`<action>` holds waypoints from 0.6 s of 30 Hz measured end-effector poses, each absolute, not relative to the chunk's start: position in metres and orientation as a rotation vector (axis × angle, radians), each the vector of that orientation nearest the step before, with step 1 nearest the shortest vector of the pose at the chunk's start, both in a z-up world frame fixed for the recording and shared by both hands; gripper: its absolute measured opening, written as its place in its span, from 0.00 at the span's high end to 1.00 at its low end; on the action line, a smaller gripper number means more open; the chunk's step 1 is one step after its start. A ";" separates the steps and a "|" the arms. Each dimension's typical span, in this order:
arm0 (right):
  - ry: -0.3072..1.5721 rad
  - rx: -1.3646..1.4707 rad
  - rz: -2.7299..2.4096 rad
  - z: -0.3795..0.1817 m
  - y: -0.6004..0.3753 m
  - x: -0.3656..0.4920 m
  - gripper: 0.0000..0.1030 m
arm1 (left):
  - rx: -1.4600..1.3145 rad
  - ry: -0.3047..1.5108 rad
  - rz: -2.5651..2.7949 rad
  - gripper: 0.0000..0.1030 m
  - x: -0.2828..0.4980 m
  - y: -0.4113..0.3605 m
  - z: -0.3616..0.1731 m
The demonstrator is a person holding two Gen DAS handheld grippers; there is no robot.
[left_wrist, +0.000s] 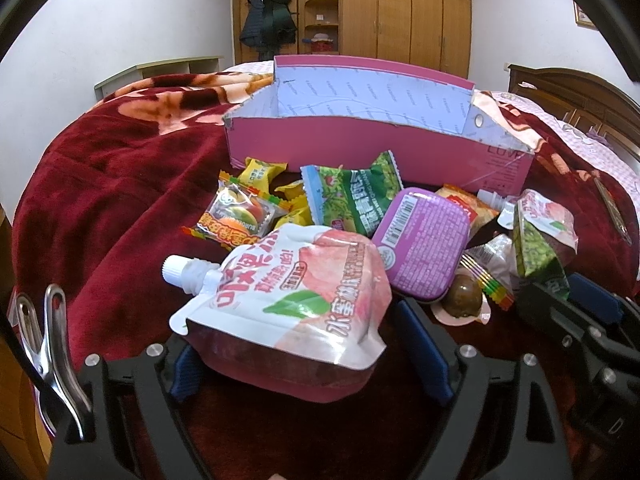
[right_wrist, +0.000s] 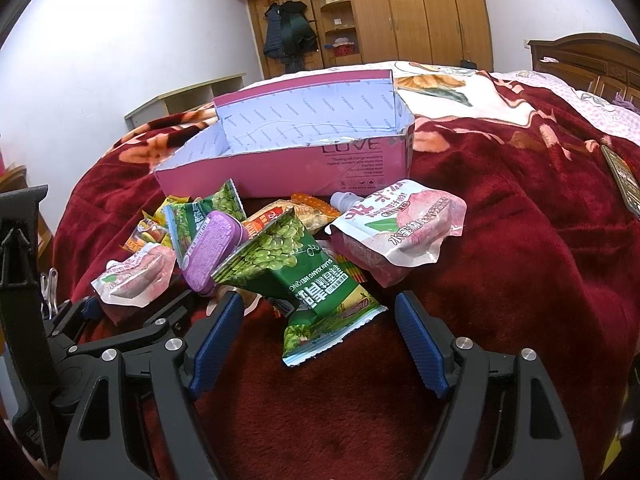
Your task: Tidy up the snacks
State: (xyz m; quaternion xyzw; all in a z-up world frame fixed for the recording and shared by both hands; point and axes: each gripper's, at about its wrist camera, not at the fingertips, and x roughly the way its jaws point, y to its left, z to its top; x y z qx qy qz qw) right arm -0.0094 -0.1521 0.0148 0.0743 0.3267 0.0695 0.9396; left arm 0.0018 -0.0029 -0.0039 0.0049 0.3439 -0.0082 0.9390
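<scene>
A peach jelly pouch (left_wrist: 296, 280) with a white spout lies on the red blanket between the blue pads of my left gripper (left_wrist: 296, 332), which stands open around it. My right gripper (right_wrist: 320, 300) is open too, with a green pea packet (right_wrist: 296, 264) lying between its fingers, untouched. Behind the snack pile stands a pink cardboard box (left_wrist: 360, 148) (right_wrist: 280, 172), with nothing showing inside. The pile also holds a purple tin (left_wrist: 424, 240) (right_wrist: 208, 256), another green packet (left_wrist: 352, 196), a burger gummy packet (left_wrist: 236, 216), yellow candies (left_wrist: 260, 168) and a second peach pouch (right_wrist: 400, 228).
Everything lies on a bed with a dark red blanket (right_wrist: 520, 240). A metal clip (left_wrist: 52, 340) sits at the left of my left gripper. A flat dark object (right_wrist: 624, 176) lies far right. A wooden headboard (right_wrist: 592, 60) and a wardrobe (left_wrist: 400, 12) stand behind.
</scene>
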 end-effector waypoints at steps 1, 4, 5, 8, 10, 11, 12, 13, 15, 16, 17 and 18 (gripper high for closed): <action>0.667 0.152 0.142 0.015 -0.152 -0.010 0.22 | 0.003 0.706 -0.021 0.13 0.002 -0.002 -0.004; 0.667 0.152 0.141 0.015 -0.152 -0.009 0.22 | 0.002 0.709 -0.022 0.12 0.002 -0.001 -0.004; 0.667 0.152 0.141 0.015 -0.152 -0.010 0.22 | 0.002 0.710 -0.025 0.12 0.002 -0.001 -0.003; 0.667 0.152 0.141 0.015 -0.152 -0.010 0.22 | 0.003 0.711 -0.025 0.12 0.003 -0.001 -0.003; 0.667 0.152 0.141 0.015 -0.152 -0.010 0.23 | 0.009 0.713 -0.023 0.12 0.004 -0.001 -0.003; 0.667 0.152 0.141 0.015 -0.152 -0.010 0.22 | 0.009 0.713 -0.023 0.12 0.004 -0.001 -0.003; 0.667 0.152 0.141 0.015 -0.152 -0.009 0.23 | 0.011 0.711 -0.022 0.12 0.003 -0.002 -0.003; 0.667 0.152 0.142 0.015 -0.152 -0.009 0.22 | 0.011 0.711 -0.022 0.12 0.003 -0.001 -0.004; 0.667 0.153 0.142 0.015 -0.152 -0.009 0.22 | 0.010 0.710 -0.023 0.12 0.003 -0.001 -0.004; 0.667 0.153 0.142 0.016 -0.152 -0.009 0.22 | 0.011 0.710 -0.023 0.12 0.003 -0.001 -0.004; 0.667 0.153 0.142 0.016 -0.152 -0.009 0.22 | 0.011 0.711 -0.023 0.12 0.003 -0.001 -0.004; 0.667 0.153 0.142 0.016 -0.152 -0.009 0.22 | 0.011 0.712 -0.022 0.12 0.003 -0.001 -0.004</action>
